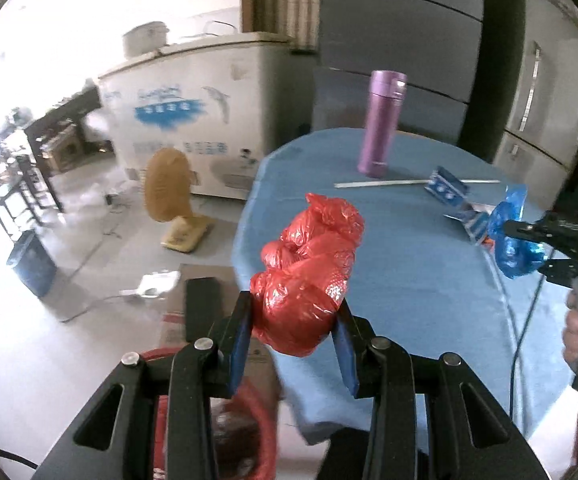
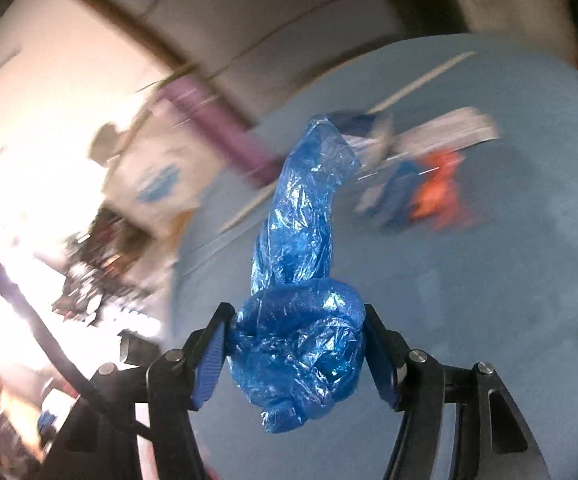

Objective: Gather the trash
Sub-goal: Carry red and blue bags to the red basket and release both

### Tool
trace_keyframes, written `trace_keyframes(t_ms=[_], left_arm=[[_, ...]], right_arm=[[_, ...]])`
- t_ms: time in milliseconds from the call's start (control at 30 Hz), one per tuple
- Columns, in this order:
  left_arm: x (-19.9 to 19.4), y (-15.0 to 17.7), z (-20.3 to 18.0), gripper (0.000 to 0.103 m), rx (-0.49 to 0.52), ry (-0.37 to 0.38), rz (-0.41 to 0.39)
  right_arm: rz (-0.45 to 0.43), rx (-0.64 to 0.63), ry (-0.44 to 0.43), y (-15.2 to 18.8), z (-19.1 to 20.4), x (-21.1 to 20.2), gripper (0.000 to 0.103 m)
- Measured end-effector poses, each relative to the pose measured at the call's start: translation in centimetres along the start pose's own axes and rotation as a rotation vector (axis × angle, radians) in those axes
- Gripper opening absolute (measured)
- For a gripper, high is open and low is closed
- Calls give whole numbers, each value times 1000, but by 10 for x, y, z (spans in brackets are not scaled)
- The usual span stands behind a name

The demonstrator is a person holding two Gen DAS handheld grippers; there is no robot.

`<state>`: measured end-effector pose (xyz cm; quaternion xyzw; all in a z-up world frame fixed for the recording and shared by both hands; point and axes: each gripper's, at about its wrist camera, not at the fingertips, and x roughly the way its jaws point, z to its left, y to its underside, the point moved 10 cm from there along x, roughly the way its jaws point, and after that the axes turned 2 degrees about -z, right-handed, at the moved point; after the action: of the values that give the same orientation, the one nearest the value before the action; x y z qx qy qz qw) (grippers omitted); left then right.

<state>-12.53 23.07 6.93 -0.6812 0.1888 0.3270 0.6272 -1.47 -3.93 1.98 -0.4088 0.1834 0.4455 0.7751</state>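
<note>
Crinkly glossy plastic: red bag (image 1: 309, 272), blue bag (image 2: 301, 320).
Table (image 1: 409, 280) w/ matt blue cloth; purple flask (image 1: 381, 124) smooth, satin metallic; gripper fingers (image 1: 241, 340) matt black.

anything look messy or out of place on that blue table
Yes. Torn blue-and-white packaging lies scattered on the blue table near an upright purple flask, with a long white stick lying flat beside it. Nothing looks spilled.

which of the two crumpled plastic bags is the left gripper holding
The red bag, clamped in the left gripper. The blue bag is the one clamped in the right gripper.
</note>
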Motion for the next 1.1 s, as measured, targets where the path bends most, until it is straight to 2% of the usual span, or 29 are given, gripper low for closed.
trace_keyframes(t_ms=[100, 267, 500, 900, 1100], left_arm=[[-8, 3, 18, 40, 1, -63, -17], [-17, 12, 50, 40, -15, -138, -27], [-11, 36, 89, 40, -55, -196, 29], [7, 85, 136, 40, -107, -251, 146], [16, 107, 145, 40, -130, -242, 200]], right_arm=[[51, -65, -104, 26, 46, 6, 66], [130, -178, -208, 71, 111, 22, 66], [250, -299, -279, 132, 169, 44, 66], [404, -403, -319, 210, 214, 82, 68], [461, -433, -305, 229, 222, 105, 68]])
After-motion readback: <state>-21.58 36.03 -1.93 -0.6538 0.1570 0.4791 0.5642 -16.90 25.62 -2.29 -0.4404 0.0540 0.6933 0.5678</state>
